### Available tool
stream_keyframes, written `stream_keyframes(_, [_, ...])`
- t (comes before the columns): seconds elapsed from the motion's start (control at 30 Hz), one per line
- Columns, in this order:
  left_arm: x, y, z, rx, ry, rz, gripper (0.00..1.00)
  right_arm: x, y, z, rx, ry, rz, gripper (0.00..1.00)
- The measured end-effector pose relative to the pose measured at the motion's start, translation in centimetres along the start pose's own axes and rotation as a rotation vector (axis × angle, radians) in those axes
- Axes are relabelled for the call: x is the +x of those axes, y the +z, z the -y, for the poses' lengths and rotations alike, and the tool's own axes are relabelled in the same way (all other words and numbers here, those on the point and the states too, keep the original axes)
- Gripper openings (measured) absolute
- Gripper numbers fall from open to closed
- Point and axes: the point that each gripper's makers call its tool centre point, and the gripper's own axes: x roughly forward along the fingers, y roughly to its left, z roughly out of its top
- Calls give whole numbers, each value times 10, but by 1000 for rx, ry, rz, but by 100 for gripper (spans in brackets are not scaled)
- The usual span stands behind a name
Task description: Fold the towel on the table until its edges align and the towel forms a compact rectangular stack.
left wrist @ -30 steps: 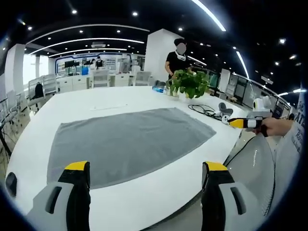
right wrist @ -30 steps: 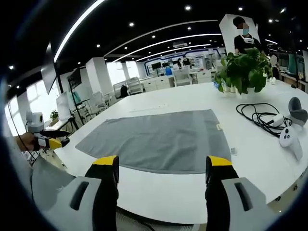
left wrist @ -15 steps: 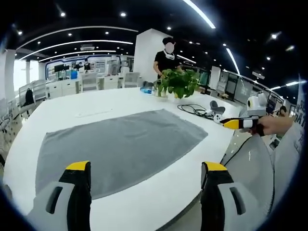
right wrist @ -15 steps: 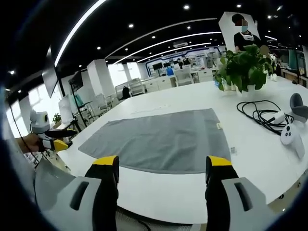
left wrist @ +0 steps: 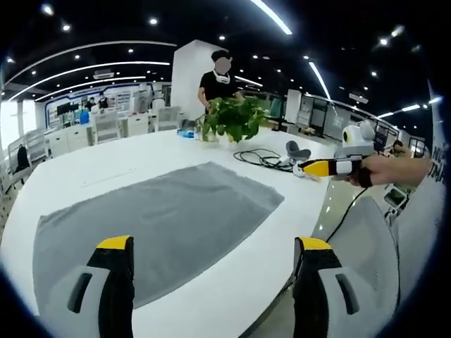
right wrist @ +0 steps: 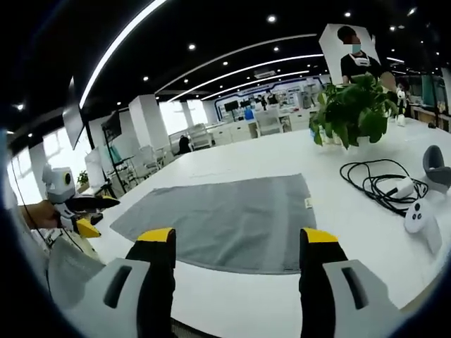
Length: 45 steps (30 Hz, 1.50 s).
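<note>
Towel (left wrist: 151,222) lies flat and unfolded on your white table (left wrist: 232,282), its near-left corner cut off by your left gripper (left wrist: 211,292), whose jaws stand wide apart and empty. Your right gripper (right wrist: 236,282) is likewise spread and empty, short of the towel's near edge. Beyond sit a potted plant (right wrist: 350,109), a black cable (right wrist: 370,179) and a white controller (right wrist: 417,215). Around you is an open office where a person (left wrist: 218,81) stands.

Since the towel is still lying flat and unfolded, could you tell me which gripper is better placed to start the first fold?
Probably the left gripper: in its view the towel reaches down to its open jaws. In the right gripper view, bare table separates the right gripper from the towel's near edge. Neither touches it.
</note>
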Motion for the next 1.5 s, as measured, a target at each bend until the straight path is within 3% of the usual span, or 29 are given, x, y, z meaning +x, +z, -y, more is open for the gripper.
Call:
stream_keyframes(0.27, [29, 16, 34, 33, -52, -3, 95, 0, 13, 32, 6, 3, 20, 71])
stream_keyframes(0.57, [63, 29, 69, 75, -108, -24, 94, 5, 28, 51, -7, 30, 41, 71])
stream_keyframes(0.9, [107, 47, 108, 156, -217, -18, 92, 20, 53, 92, -37, 53, 85, 70])
stream_keyframes(1.2, [142, 48, 127, 206, -318, -21, 87, 42, 61, 114, -79, 33, 93, 69])
stream_keyframes(1.3, [157, 55, 126, 222, -321, 3, 84, 52, 61, 119, -91, 31, 74, 69])
stream_keyframes(1.5, [184, 54, 135, 302, -356, -11, 80, 70, 69, 122, -121, 37, 65, 67])
